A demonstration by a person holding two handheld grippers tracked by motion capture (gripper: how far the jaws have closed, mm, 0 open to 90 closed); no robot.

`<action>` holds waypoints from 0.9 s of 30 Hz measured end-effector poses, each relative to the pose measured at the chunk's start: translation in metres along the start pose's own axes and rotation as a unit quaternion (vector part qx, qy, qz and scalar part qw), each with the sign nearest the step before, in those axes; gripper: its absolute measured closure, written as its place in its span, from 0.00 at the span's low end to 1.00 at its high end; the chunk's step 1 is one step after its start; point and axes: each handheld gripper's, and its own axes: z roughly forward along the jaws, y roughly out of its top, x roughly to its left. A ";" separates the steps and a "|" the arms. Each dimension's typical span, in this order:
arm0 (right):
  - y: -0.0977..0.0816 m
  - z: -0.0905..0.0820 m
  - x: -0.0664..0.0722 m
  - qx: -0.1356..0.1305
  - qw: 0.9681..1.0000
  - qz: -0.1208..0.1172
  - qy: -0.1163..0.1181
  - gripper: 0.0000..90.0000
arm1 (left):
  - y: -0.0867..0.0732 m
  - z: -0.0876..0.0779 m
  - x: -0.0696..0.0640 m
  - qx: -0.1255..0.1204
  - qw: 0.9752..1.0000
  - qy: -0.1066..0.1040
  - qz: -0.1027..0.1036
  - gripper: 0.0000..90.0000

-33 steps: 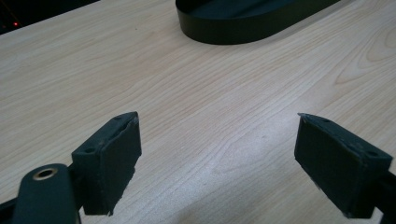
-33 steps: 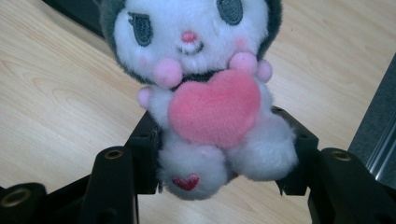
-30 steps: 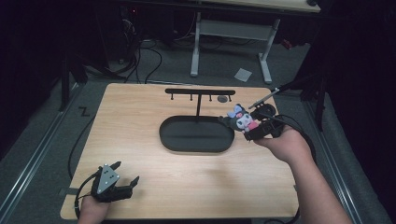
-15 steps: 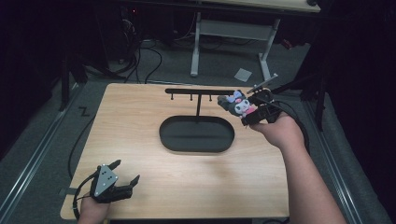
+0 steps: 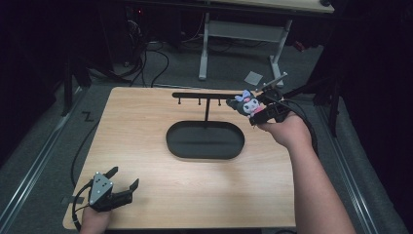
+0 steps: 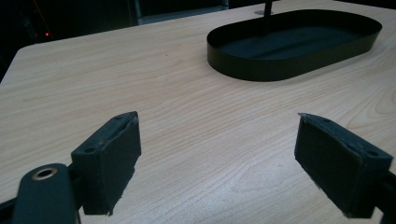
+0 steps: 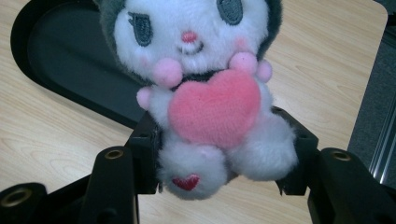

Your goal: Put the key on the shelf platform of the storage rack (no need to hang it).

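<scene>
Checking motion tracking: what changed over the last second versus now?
The right gripper, shut on the plush toy, carried it up and away from the tray toward the right end of the hook rack's bar. No grasp or release. The left gripper stayed open, resting at the table's near left corner; tray and rack unmoved.

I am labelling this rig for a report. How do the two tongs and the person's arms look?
Both tongs are black. The left tongs carry a grey three-cornered plate and a black cable; their jaws end in thick, dark, blocky pads. The right tongs trail a black cable too. Both forearms are bare, no sleeves in view.
</scene>
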 end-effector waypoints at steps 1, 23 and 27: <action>0.000 0.001 0.000 -0.001 1.000 0.002 0.001 0.51 | 0.000 0.000 0.000 0.000 1.000 0.000 0.000 0.17; 0.006 0.016 -0.016 0.002 0.999 0.045 -0.008 0.51 | -0.003 0.005 -0.006 0.034 0.999 -0.028 0.026 0.17; -0.002 0.019 -0.024 0.002 0.998 0.055 -0.010 0.51 | -0.003 0.004 -0.006 0.032 0.999 -0.031 0.027 0.17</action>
